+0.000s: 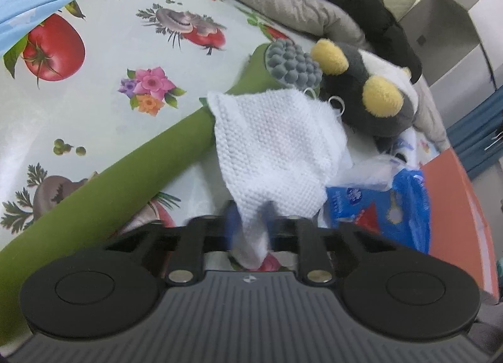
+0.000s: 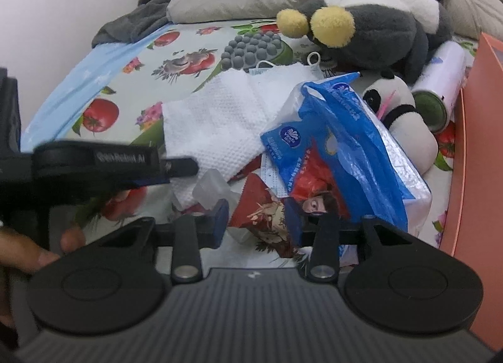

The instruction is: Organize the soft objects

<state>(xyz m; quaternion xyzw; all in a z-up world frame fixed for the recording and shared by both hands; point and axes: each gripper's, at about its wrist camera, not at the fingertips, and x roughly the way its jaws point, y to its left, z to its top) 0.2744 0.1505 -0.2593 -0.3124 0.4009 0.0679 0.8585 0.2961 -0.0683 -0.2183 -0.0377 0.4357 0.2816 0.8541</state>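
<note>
My left gripper [image 1: 251,237] is shut on the lower corner of a white textured cloth [image 1: 276,142], which drapes over a green roll [image 1: 125,174]. In the right wrist view the same cloth [image 2: 220,124] lies spread on the printed sheet, with the left gripper [image 2: 179,168] pinching its near edge. My right gripper [image 2: 256,220] hovers over a red printed packet [image 2: 267,209] that lies between its blue fingertips; the pads stand apart from it. A blue tissue pack [image 2: 339,130] lies just right of the packet.
A grey plush with yellow ears [image 2: 371,36], a panda plush [image 2: 396,111] and a white roll [image 2: 443,80] crowd the right. An orange box [image 2: 478,142] walls the right edge. A grey knobbed pad [image 2: 251,48] and pillows lie behind. A hand [image 2: 31,256] holds the left gripper.
</note>
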